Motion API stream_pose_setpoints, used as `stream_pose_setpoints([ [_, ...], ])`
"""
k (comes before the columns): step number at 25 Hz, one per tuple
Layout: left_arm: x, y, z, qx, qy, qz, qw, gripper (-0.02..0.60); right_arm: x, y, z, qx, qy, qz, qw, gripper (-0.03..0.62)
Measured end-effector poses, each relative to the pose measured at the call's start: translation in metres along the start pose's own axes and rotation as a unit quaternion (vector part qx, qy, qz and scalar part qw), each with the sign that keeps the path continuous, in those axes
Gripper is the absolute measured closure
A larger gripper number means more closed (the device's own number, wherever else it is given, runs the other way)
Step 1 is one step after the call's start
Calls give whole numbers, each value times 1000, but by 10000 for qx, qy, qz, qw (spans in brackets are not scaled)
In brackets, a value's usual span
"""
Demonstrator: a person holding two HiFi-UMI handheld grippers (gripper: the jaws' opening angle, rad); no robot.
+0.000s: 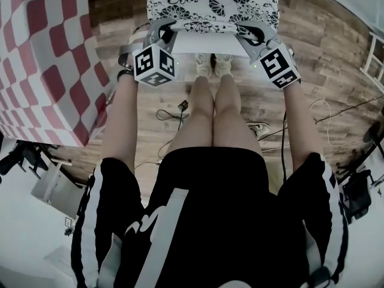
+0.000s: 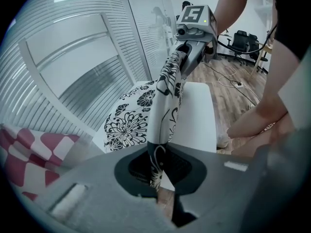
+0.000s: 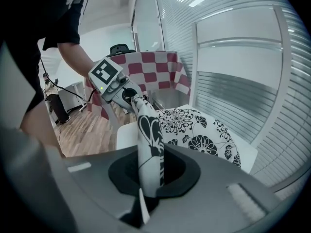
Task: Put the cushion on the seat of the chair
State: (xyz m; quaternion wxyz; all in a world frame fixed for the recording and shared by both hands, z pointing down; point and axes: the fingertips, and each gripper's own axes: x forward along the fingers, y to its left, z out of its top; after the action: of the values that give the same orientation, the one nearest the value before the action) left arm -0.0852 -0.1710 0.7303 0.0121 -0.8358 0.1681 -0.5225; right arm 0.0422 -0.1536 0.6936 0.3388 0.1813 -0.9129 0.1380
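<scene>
The flowered cushion appears to rest on the back part of the chair seat, with its near edge lifted above the seat's bare white front. That edge runs side to side across the seat. The left gripper pinches one corner tight and the right gripper the other, both equally near the seat. I judge the edge needs lowering straight down onto the seat front.

Left gripper clamped, right gripper clamped, both angled downward
</scene>
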Motion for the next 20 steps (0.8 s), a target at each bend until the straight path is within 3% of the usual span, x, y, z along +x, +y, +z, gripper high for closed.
stream_pose_setpoints([
  [20,23,-34,-22,581,170,-387,9974,561,23,29,-47,177,542,551,9969,585],
])
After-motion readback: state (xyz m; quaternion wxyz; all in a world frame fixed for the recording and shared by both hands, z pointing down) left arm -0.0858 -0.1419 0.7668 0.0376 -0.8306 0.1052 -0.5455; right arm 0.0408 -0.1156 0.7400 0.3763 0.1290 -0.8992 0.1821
